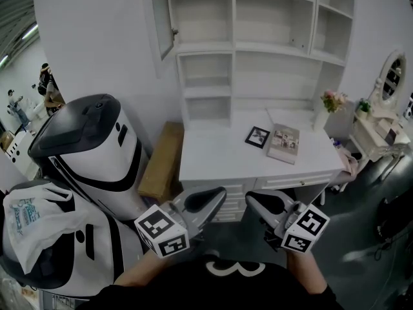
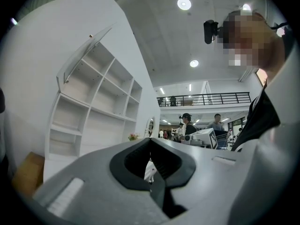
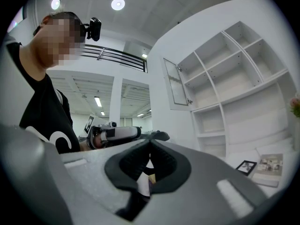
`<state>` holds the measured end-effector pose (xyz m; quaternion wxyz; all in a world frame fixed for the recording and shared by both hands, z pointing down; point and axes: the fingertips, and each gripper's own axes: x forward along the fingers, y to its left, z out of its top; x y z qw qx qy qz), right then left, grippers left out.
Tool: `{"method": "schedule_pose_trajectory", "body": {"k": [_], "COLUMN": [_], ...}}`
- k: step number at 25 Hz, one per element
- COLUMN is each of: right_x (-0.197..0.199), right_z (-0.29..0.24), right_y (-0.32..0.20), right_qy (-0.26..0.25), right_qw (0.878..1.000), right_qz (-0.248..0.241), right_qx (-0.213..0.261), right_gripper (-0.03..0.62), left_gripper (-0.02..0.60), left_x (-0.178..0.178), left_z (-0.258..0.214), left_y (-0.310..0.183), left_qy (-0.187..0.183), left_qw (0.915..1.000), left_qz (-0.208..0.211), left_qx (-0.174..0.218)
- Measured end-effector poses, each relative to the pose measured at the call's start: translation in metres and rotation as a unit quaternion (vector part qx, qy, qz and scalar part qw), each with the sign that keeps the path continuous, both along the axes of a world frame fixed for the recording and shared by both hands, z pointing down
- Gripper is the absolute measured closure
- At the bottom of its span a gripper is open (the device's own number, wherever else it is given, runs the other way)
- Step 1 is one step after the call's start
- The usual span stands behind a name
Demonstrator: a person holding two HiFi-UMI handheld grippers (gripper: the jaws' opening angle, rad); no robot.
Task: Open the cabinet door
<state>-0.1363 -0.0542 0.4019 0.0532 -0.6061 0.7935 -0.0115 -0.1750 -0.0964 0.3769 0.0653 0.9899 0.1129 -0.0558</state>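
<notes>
Left gripper (image 1: 214, 197) closed, right gripper (image 1: 254, 200) closed (both empty), level, side by side

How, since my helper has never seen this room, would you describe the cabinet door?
Find the white shelf unit above the white desk. At its top left corner hangs the cabinet door, a framed panel swung open. It is the only door there; every other compartment is an open shelf.

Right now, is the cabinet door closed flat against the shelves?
No, the cabinet door stands swung outward from the shelf unit.
</notes>
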Motion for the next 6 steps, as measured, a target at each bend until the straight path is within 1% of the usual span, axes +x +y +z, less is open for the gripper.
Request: {"method": "schedule_pose_trajectory", "body": {"k": [6], "right_x": [0.0033], "right_z": [-0.0051], "right_y": [0.0005], "right_qy": [-0.012], "right_qw": [1.0], "right_qz": [-0.012], "right_qx": [0.002], "right_gripper": [0.591], "left_gripper": [0.571], "left_x": [0.0081], "left_z": [-0.0037], "left_y": [0.0044], "left_qy": [-0.005], "left_qw": [1.0], "left_qz": [0.004], "left_qx": [0.007]}}
